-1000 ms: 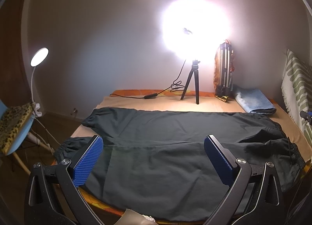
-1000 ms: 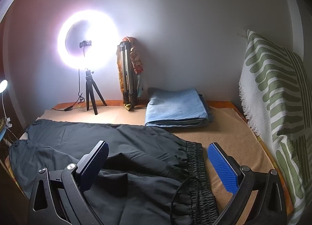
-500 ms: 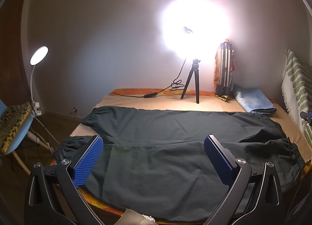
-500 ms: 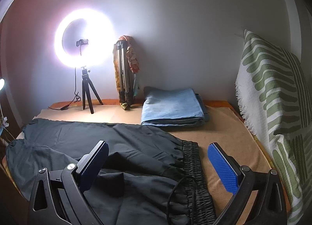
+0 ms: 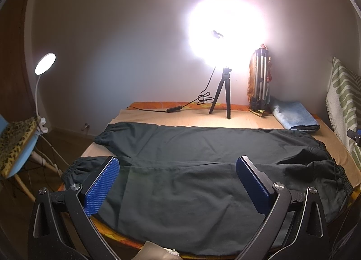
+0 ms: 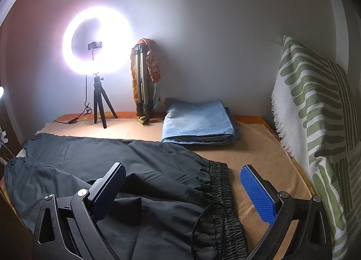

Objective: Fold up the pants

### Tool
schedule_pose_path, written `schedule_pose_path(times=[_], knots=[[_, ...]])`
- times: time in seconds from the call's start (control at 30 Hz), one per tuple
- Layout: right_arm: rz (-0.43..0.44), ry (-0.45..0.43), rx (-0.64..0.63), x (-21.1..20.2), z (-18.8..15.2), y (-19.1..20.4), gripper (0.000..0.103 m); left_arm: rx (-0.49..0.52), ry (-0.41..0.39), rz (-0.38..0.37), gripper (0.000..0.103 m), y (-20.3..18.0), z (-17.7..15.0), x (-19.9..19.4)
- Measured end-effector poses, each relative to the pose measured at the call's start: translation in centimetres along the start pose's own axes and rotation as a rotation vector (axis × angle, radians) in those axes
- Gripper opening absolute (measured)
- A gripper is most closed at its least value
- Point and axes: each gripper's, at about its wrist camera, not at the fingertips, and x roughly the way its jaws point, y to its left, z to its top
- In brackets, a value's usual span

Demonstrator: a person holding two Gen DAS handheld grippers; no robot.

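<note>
Dark grey-black pants (image 5: 191, 169), spread flat lengthwise along the front edge of the bed (image 5: 248, 122), unfolded. Elastic waistband (image 6: 223, 187) with drawcord toward the right end; two cuffed legs toward the left end, slightly parted.

Pants (image 5: 191, 169) near hem cut off below, ring light (image 5: 227, 32) glare-blown

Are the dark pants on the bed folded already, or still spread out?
Spread out. The dark pants lie flat across the bed, both legs apart, waistband exposed.
</note>
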Motion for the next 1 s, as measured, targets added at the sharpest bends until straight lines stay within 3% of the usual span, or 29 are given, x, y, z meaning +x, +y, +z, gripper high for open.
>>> schedule_pose_path(times=[0.53,0.77,1.0], knots=[[0.015,0.002,-0.007,0.4,-0.2,0.4,0.103,-0.017,0.016,0.007,0.103,0.9,-0.3,0.8],[0.075,0.004,-0.023,0.5,-0.4,1.2,0.103,-0.112,0.082,-0.014,0.103,3.9,-0.9,2.3],[0.142,-0.018,-0.118,0.2,-1.0,3.9,0.103,-0.136,0.066,0.040,0.103,6.6,-1.3,2.4]])
